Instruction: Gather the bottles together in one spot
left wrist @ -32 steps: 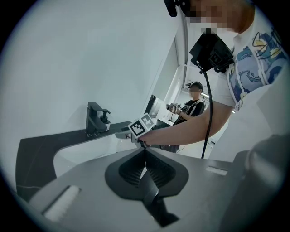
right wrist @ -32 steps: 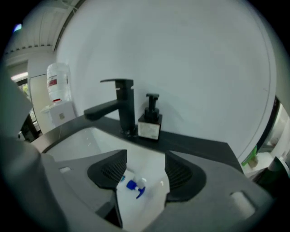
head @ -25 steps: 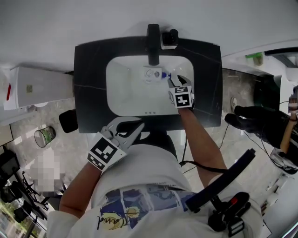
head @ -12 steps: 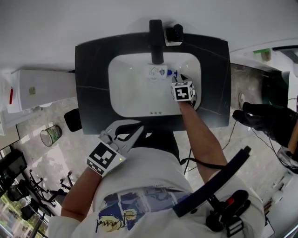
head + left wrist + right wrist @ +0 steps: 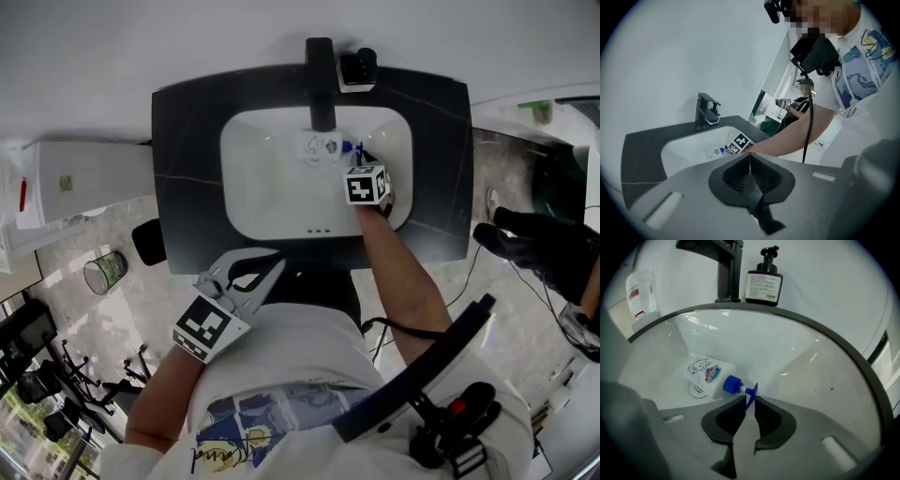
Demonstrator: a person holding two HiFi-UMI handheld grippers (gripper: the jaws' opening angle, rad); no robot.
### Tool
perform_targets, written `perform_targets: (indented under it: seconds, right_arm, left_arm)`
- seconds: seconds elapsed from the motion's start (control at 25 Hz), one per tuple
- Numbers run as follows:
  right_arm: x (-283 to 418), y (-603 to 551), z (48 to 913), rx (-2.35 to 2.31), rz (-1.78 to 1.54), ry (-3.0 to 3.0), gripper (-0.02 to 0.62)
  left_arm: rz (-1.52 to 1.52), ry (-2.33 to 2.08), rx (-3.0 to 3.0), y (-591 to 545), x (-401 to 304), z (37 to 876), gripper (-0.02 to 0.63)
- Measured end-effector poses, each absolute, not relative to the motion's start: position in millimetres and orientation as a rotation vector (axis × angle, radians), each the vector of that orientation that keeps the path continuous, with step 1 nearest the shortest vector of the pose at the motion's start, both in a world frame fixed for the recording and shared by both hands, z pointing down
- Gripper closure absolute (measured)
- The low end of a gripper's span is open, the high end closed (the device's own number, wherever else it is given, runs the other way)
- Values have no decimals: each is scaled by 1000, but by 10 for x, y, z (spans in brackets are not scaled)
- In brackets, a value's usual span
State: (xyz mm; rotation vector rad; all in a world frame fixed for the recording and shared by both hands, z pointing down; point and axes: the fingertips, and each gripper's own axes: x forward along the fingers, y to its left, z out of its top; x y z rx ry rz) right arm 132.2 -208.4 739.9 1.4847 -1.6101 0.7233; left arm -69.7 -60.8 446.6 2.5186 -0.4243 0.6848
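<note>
The dark counter (image 5: 187, 169) lay under both tools, and its white sink basin (image 5: 262, 187) opened directly below the right hand-held gripper (image 5: 749, 400), which pointed steeply down into the bowl because the thing it wanted lay at the bottom. The left hand-held gripper (image 5: 749, 161) hung back at the counter's near edge, close to the person's body. Its jaws were pressed together on nothing, probably kept out of the way while the other worked.

Beyond the right hand-held gripper, at the basin's far rim, stood the black faucet (image 5: 729, 268). Just beside that was a dark pump bottle (image 5: 764, 280), upright on the counter and a likely gathering spot. A clear bottle with a red label (image 5: 637, 291) showed farther off to the left, though what it rested on I could not tell.

Just ahead of the right jaws, the white bottle (image 5: 707, 373) lay on its side over the drain, so the body offered a poor grip from above. The jaws had just been closing, and they pinched its blue pump spout (image 5: 751, 391) between their tips, the one narrow part that stuck out toward them.
</note>
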Motion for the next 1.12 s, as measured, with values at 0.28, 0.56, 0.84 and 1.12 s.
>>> perform_targets:
  seconds: [0.28, 0.56, 0.84, 1.12]
  right_arm:
    - [1404, -2095, 7307, 1531, 686, -1588, 557]
    - [1376, -2196, 6970, 1522, 539, -1641, 561]
    - [1163, -2256, 6580, 1414, 300, -1720, 572]
    - [1140, -2205, 6364, 1332, 117, -1731, 569]
  left_arm:
    - [673, -445, 2522, -609, -742, 4449, 601]
    - [649, -439, 2539, -607, -696, 4396, 601]
    - [620, -424, 2556, -614, -611, 4338, 601]
    - [599, -411, 2569, -603, -531, 4311, 601]
